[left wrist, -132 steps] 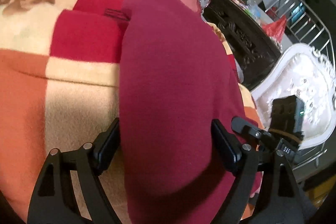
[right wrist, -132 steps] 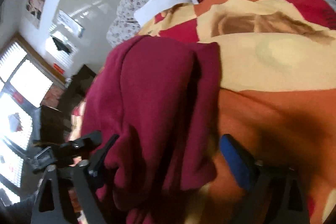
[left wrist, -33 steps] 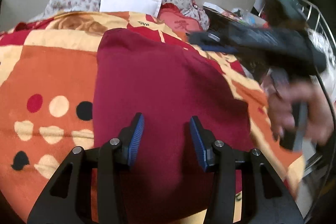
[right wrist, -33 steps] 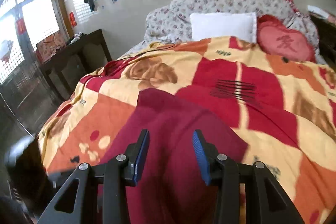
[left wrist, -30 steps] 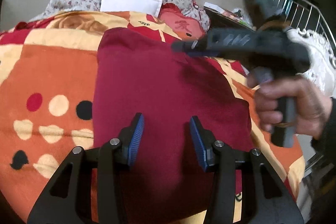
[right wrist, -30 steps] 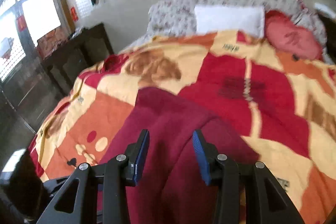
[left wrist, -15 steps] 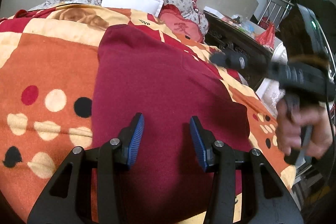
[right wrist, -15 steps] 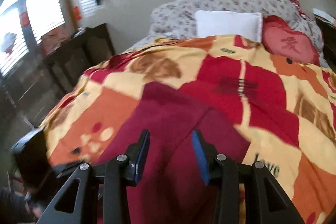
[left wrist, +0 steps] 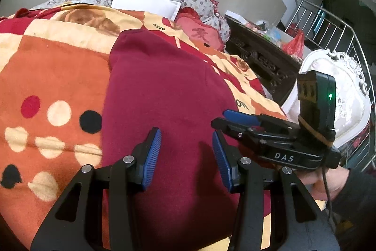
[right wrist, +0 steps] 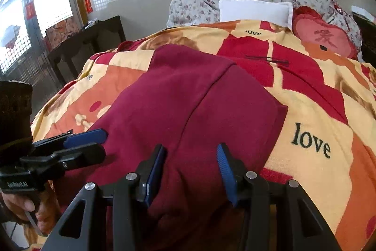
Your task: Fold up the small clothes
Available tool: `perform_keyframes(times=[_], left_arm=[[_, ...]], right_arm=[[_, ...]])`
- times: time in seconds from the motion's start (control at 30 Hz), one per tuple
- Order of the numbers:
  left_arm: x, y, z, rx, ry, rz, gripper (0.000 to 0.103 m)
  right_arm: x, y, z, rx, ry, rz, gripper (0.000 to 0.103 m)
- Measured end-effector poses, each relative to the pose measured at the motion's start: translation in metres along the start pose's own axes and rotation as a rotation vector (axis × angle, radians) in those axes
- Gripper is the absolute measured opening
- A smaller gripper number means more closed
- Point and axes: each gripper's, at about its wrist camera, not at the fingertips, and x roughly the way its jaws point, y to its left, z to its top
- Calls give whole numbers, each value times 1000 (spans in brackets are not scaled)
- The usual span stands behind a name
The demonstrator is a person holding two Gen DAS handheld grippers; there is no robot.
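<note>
Bed (right wrist: 312,95) filled both views, covered by a patterned orange, red and cream blanket (left wrist: 54,77); pillows lay at the far end. I noted the maroon garment (left wrist: 164,95) lying flat on the blanket, already folded into a long strip. Its long axis ran away from me toward the pillows, with its near end at the edge of the bed under both tools. In the right wrist view a fold line ran lengthwise down its middle.

Left tongs (left wrist: 186,154) hung over the near end, jaws partly spread and opening, cloth beneath them but nothing pinched. Right tongs (right wrist: 191,171) likewise, over the same near end just beside the left pair; jaws partly spread and opening, pads not pressing on the fabric as far as I could tell.

Judgement: both hands sat about equally near the near hem, left on the left half, right on the right half. The next fold probably calls for gripping that hem at both corners and carrying it along the long axis toward the far end.
</note>
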Motion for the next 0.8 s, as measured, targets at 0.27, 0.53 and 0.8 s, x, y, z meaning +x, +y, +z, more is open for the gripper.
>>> perform_keyframes(times=[0.27, 0.53, 0.8], left_arm=[[-2, -26, 15, 25, 133, 7, 82], [-79, -60, -4, 86, 107, 215, 103], [-121, -89, -19, 103, 65, 377, 103]], right_arm=[[-47, -7, 16, 218, 33, -46, 46], [-144, 24, -26, 281, 64, -211, 49], [-184, 70, -69, 275, 101, -209, 52]])
